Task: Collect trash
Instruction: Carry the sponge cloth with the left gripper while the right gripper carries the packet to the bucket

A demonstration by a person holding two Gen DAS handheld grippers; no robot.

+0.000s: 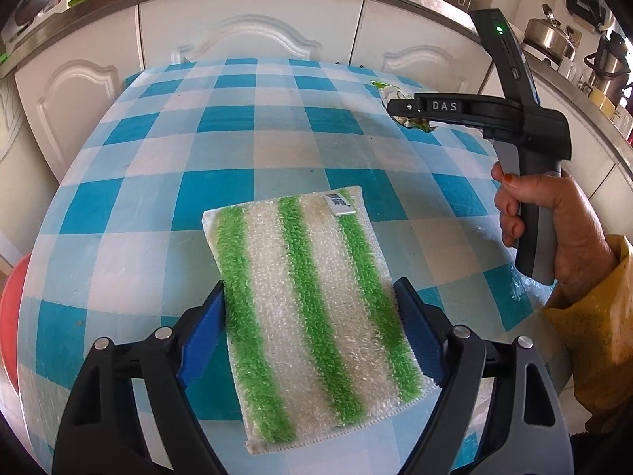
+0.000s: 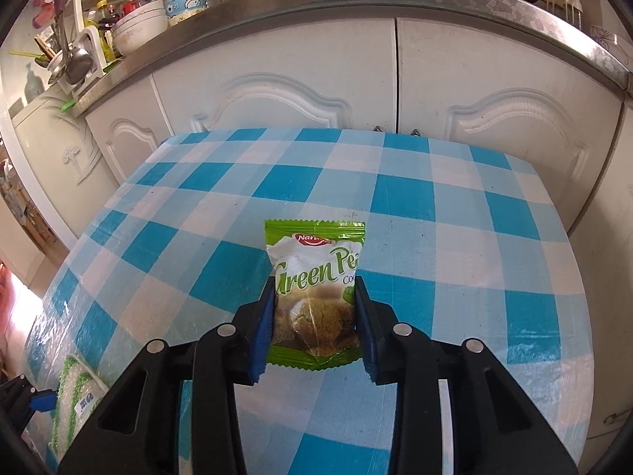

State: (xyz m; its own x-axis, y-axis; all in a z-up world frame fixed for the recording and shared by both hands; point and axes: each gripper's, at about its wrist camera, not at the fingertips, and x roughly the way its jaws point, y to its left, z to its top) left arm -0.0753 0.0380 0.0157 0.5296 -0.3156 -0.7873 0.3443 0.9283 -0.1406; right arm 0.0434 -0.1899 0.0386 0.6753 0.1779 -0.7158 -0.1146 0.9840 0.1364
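My left gripper (image 1: 310, 295) is shut on a green-and-white striped sponge cloth (image 1: 312, 308), one blue pad on each long edge, over the blue checked table (image 1: 221, 146). My right gripper (image 2: 315, 283) is shut on a green cookie wrapper (image 2: 316, 289) printed "Green Pea", held just above the table (image 2: 435, 206). In the left wrist view the right gripper (image 1: 399, 113) is at the far right of the table, with the wrapper (image 1: 415, 122) partly hidden behind its fingers. The sponge cloth also shows at the lower left of the right wrist view (image 2: 75, 399).
White cabinet doors (image 2: 395, 87) and a steel counter with bowls and bottles (image 2: 134, 23) stand behind the table. A kettle (image 1: 550, 35) sits on the counter at the right. A red object (image 1: 10, 316) lies beyond the table's left edge.
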